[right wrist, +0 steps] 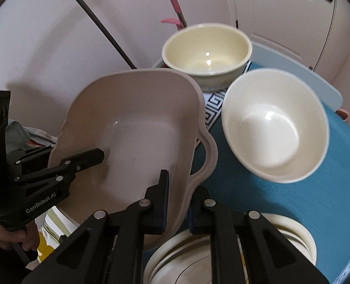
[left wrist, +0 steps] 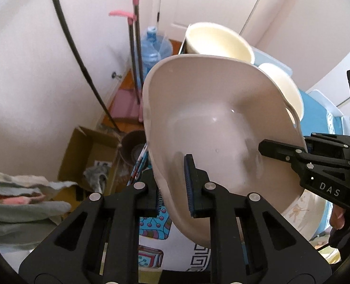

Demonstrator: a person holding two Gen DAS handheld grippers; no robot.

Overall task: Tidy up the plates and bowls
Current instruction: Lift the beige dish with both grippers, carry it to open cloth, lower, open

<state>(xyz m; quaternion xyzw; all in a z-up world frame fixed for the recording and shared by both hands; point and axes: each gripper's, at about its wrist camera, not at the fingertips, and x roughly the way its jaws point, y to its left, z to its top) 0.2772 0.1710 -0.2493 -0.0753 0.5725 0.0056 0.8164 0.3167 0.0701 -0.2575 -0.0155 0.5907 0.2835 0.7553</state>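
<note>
A large pale pink-grey basin (left wrist: 212, 123) with handle cut-outs is held tilted in the air over the table; it also shows in the right wrist view (right wrist: 137, 127). My left gripper (left wrist: 173, 189) is shut on its left rim. My right gripper (right wrist: 177, 201) is shut on its right rim by the handle, and shows in the left wrist view (left wrist: 281, 151). A yellowish bowl (right wrist: 205, 47) and a white bowl (right wrist: 274, 123) sit on the blue table (right wrist: 340, 165). Stacked plates (right wrist: 198, 260) lie below the right gripper.
A patterned cloth (left wrist: 151, 232) covers part of the table. On the floor to the left are a cardboard box (left wrist: 89, 156), a water jug (left wrist: 154, 47), a mop with pink handles (left wrist: 133, 47) and a pile of clothes (left wrist: 20, 201). A white door (right wrist: 281, 7) stands behind.
</note>
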